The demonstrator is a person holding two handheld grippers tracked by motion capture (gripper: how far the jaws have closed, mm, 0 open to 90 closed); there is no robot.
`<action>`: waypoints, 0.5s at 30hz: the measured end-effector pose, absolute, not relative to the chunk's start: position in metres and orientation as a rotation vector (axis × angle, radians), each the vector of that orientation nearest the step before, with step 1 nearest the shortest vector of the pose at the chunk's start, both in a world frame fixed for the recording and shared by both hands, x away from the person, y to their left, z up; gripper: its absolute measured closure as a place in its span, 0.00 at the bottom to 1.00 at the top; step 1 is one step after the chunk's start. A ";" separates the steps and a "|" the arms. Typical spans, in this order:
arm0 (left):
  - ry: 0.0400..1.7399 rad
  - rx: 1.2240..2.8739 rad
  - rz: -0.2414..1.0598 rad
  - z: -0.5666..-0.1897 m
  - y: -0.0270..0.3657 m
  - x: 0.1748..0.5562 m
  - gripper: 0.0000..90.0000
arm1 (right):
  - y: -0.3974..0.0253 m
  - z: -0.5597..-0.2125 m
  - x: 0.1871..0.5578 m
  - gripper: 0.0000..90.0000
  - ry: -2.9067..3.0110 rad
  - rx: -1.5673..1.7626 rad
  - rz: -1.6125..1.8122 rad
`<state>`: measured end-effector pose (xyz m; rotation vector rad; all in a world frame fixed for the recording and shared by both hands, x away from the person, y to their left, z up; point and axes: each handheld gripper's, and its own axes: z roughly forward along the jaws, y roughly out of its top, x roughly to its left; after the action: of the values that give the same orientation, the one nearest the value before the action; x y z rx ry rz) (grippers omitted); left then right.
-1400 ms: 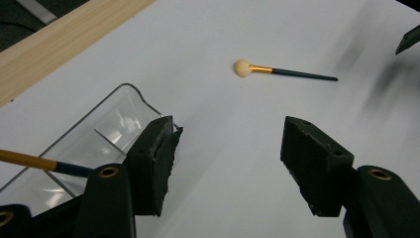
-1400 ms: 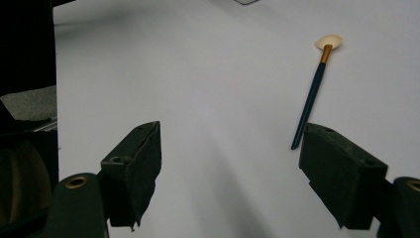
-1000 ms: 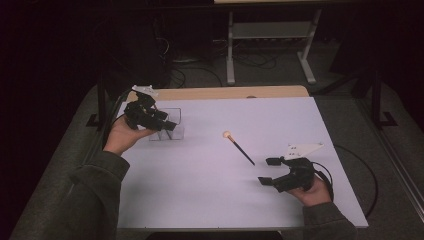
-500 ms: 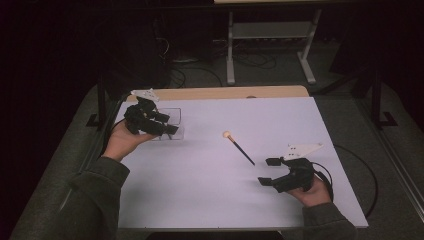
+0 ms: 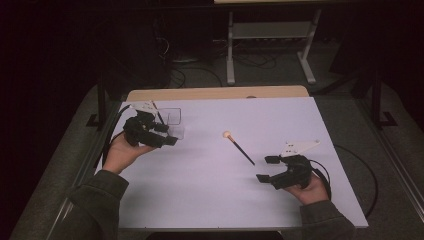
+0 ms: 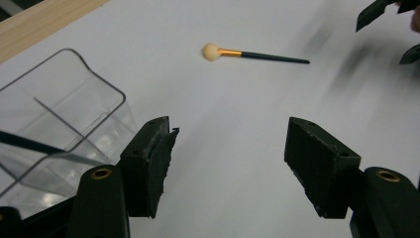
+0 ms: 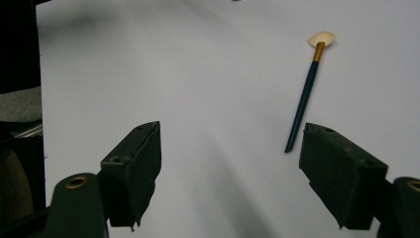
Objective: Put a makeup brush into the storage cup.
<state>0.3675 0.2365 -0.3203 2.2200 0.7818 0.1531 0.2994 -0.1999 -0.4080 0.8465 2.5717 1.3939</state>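
**On the white table: two grippers apart, one brush between**

Across the white tabletop (image 5: 210,200), which filled most of the high view, a strip of bare wood (image 5: 215,93) ran along the far edge. Dark floor and a pale metal stand (image 5: 270,35) lay beyond.

Left hand (image 5: 120,152) held the left gripper (image 5: 167,134) near the far left corner, just beside a clear plastic container (image 5: 172,120). Jaws stood wide apart, nothing between them. In the left gripper view the container (image 6: 54,129) showed inner dividers and a thin dark rod leaning inside; what the rod was, could not tell.

Right hand (image 5: 312,189) held the right gripper (image 5: 267,169) at the near right, resting low over the table. Jaws likewise spread, empty.

Makeup brush (image 5: 239,146) lay flat on the table between the two, nearer the right gripper, touching neither. Pale rounded head toward the far side, gold ferrule, dark slim handle pointing at the right gripper. In the right gripper view the brush (image 7: 304,99) lay just ahead of one jaw.
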 end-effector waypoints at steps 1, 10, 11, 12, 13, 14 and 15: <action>0.773 2.217 0.156 -0.322 0.237 0.365 0.38 | -0.200 -0.407 0.300 0.26 2.570 0.854 1.393; 0.777 2.195 0.155 -0.334 0.242 0.350 0.37 | -0.201 -0.406 0.307 0.25 2.560 0.899 1.350; 0.778 2.196 0.156 -0.335 0.242 0.349 0.36 | -0.202 -0.406 0.308 0.25 2.550 0.904 1.352; 0.779 2.189 0.158 -0.336 0.241 0.347 0.36 | -0.202 -0.406 0.309 0.25 2.552 0.918 1.351; 0.775 2.189 0.158 -0.337 0.241 0.346 0.35 | -0.203 -0.406 0.311 0.25 2.550 0.930 1.347; 0.773 2.187 0.155 -0.339 0.241 0.344 0.35 | -0.203 -0.406 0.312 0.25 2.555 0.942 1.333; 0.768 2.186 0.154 -0.340 0.240 0.343 0.35 | -0.202 -0.406 0.314 0.25 2.559 0.944 1.324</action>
<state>0.3432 0.2404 -0.3402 2.1863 0.7683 0.1544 0.3135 -0.2025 -0.4060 0.9437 2.5589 1.3239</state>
